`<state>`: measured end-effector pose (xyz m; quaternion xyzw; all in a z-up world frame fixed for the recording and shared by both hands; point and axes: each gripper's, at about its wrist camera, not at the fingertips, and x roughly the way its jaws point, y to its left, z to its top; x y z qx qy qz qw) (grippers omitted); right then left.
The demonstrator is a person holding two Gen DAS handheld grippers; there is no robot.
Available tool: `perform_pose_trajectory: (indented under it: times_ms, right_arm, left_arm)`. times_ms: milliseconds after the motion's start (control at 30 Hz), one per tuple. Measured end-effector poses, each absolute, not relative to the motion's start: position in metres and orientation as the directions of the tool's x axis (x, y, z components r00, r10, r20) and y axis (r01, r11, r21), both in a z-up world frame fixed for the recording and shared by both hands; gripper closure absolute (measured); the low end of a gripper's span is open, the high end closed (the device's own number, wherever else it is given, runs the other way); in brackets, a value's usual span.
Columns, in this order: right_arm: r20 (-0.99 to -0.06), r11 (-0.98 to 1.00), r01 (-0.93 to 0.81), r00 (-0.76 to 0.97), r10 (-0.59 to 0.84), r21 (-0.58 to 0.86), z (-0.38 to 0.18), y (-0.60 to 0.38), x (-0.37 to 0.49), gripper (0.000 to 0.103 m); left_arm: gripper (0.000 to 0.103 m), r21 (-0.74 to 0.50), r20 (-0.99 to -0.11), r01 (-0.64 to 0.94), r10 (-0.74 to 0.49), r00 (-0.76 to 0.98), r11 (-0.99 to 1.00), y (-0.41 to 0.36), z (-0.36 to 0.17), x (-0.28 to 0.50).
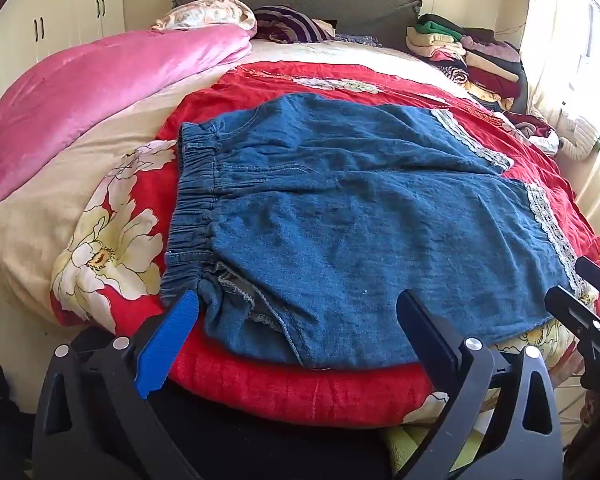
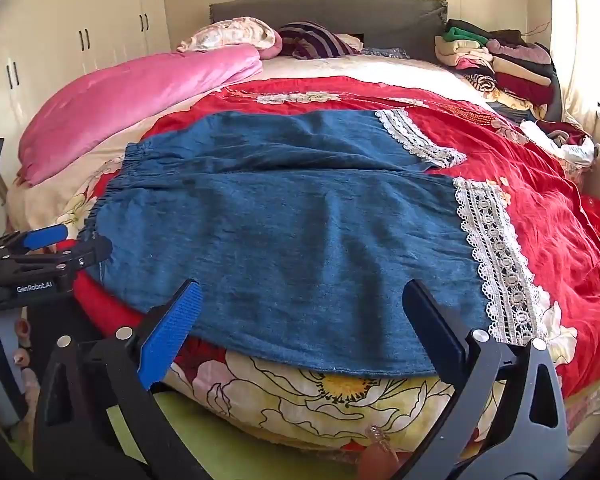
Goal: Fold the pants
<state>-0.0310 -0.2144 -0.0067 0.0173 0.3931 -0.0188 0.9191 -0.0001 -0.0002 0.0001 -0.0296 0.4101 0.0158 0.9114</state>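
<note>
Blue denim pants [image 1: 340, 220] with white lace hems [image 1: 548, 224] lie flat on the bed, elastic waistband [image 1: 192, 208] to the left, both legs pointing right. They also show in the right wrist view [image 2: 292, 232]. My left gripper [image 1: 298, 304] is open over the near edge by the waistband corner, holding nothing. My right gripper [image 2: 302, 292] is open over the near leg's edge, left of the lace hem [image 2: 496, 248], holding nothing. The left gripper also shows in the right wrist view [image 2: 56, 248], and the right gripper at the left wrist view's right edge [image 1: 580, 284].
A red floral quilt [image 1: 112, 240] covers the bed under the pants. A pink duvet [image 1: 100, 92] lies at the back left. Stacked folded clothes [image 1: 468, 52] sit at the back right by the curtain. White wardrobes [image 2: 80, 40] stand on the left.
</note>
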Motion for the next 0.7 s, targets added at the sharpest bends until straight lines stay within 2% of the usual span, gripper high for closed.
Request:
perform_pose_trajectory:
  times_ms: [700]
  right_arm:
    - [-0.719, 0.999, 0.045, 0.695, -0.018, 0.018, -0.0038, -0.214, -0.0321, 0.008]
  left_arm:
    - [0.004, -0.055, -0.746, -0.042, -0.013, 0.666, 0.998, -0.0024, 0.0032, -0.0023]
